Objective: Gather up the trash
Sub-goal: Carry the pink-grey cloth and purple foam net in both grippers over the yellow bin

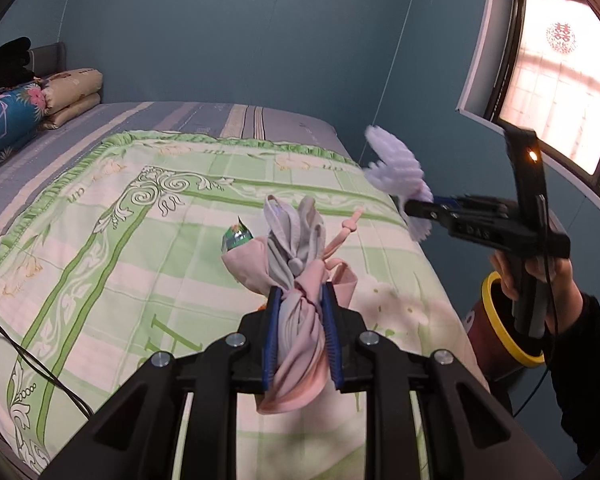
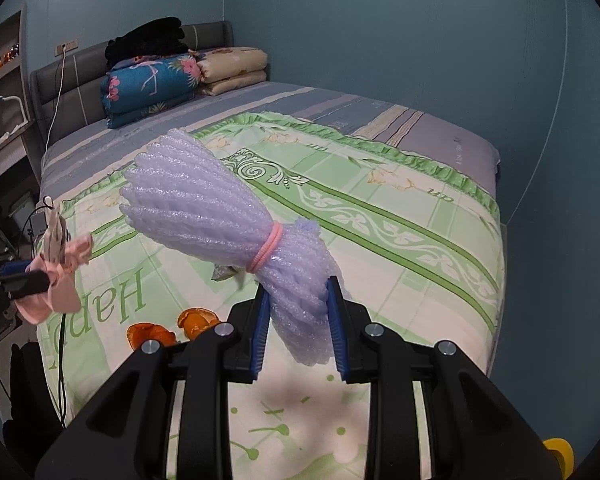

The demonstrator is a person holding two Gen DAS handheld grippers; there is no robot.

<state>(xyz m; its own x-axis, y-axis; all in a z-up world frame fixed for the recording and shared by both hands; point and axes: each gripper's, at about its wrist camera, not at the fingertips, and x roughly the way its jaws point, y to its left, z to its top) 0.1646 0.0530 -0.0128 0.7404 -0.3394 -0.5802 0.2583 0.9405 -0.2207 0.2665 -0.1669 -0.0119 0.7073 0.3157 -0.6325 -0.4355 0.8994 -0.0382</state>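
Observation:
My left gripper [image 1: 300, 300] is shut on a pink and grey cloth bundle [image 1: 300, 264], held above the green patterned bedspread [image 1: 99, 240]. It also shows at the left of the right wrist view [image 2: 59, 276]. My right gripper [image 2: 297, 292] is shut on a lilac foam net bundle [image 2: 203, 200] tied with a pink band, held above the bed. It shows in the left wrist view [image 1: 396, 168] at the right. A green wrapper [image 1: 235, 236] lies on the bed behind the cloth. Orange peel pieces [image 2: 171, 328] lie on the bedspread near the front edge.
A dark red bin with a yellow rim [image 1: 504, 340] stands on the floor beside the bed's right edge. Folded quilts [image 2: 159, 80] are stacked at the headboard. A black cable [image 1: 35, 364] runs over the bed's left side. A blue wall [image 1: 259, 32] stands behind.

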